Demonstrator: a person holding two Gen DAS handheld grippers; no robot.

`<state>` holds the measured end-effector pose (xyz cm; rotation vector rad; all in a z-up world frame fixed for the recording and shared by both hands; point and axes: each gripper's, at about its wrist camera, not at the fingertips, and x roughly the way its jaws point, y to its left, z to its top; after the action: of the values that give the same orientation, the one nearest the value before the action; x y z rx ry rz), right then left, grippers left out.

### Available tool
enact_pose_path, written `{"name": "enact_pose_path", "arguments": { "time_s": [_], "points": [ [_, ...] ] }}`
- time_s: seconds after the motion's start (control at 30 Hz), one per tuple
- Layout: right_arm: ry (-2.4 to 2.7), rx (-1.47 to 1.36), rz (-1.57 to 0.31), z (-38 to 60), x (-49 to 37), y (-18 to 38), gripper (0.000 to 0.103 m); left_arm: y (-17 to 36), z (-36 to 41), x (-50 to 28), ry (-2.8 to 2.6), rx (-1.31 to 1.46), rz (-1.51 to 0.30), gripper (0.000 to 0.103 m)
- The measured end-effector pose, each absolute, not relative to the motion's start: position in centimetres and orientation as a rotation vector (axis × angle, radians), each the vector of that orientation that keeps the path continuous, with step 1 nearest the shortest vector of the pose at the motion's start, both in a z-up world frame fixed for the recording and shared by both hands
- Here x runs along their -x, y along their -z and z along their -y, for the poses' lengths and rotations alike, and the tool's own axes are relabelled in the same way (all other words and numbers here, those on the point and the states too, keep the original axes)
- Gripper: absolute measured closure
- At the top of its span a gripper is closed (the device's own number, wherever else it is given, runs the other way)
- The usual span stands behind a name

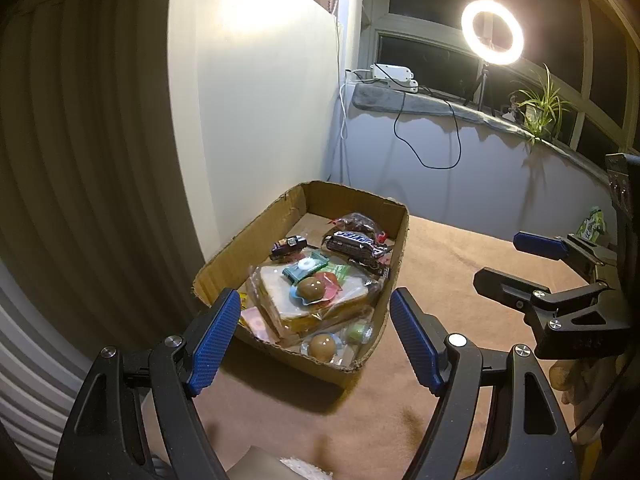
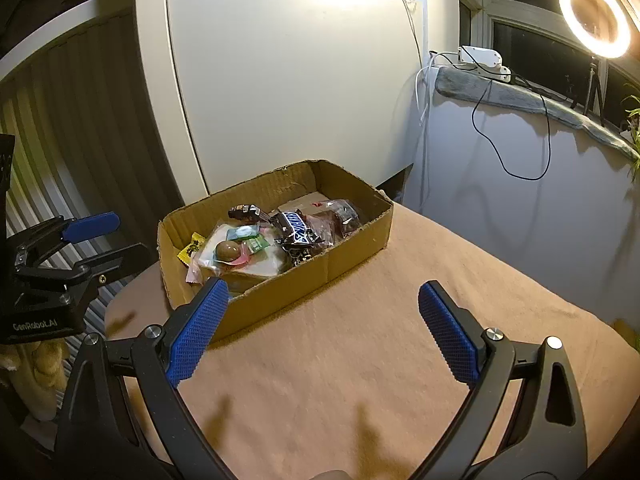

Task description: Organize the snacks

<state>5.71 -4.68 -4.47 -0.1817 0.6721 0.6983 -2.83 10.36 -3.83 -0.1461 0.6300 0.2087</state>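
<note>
An open cardboard box (image 1: 236, 252) (image 2: 320, 276) sits at the back left corner of the tan-covered table (image 1: 440, 264) (image 2: 360, 380). Inside lie a Snickers bar (image 1: 356, 242) (image 2: 298, 226), bagged bread slices (image 1: 280, 300), brown round sweets (image 1: 311, 288) (image 2: 227, 251), a dark clear bag (image 1: 360, 222) (image 2: 340, 216) and small wrappers. My left gripper (image 1: 316, 340) (image 2: 108, 242) hovers open over the box's near corner, holding nothing. My right gripper (image 2: 324, 332) (image 1: 520, 264) is open and empty over bare cloth, right of the box. A green packet (image 1: 592, 228) lies at the table's far right.
A white panel (image 1: 260, 100) stands right behind the box, with a ribbed wall to its left. A lit ring light (image 1: 492, 32) (image 2: 596, 16), a plant (image 1: 540, 108) and hanging cables (image 2: 512, 152) are on the window sill beyond the table.
</note>
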Motion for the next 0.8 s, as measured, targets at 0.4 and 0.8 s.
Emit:
{"name": "enact_pose_path", "arguments": {
  "time_s": [0.4, 0.8],
  "points": [
    [-0.695, 0.181, -0.67, 4.91, -5.56, 4.47, 0.005, 3.82, -10.42, 2.77, -0.208, 0.145, -0.628, 0.026],
    [-0.69, 0.181, -0.67, 4.85, -5.53, 4.48, 0.005, 3.86, -10.48, 2.78, -0.21, 0.144, -0.622, 0.026]
  ]
}}
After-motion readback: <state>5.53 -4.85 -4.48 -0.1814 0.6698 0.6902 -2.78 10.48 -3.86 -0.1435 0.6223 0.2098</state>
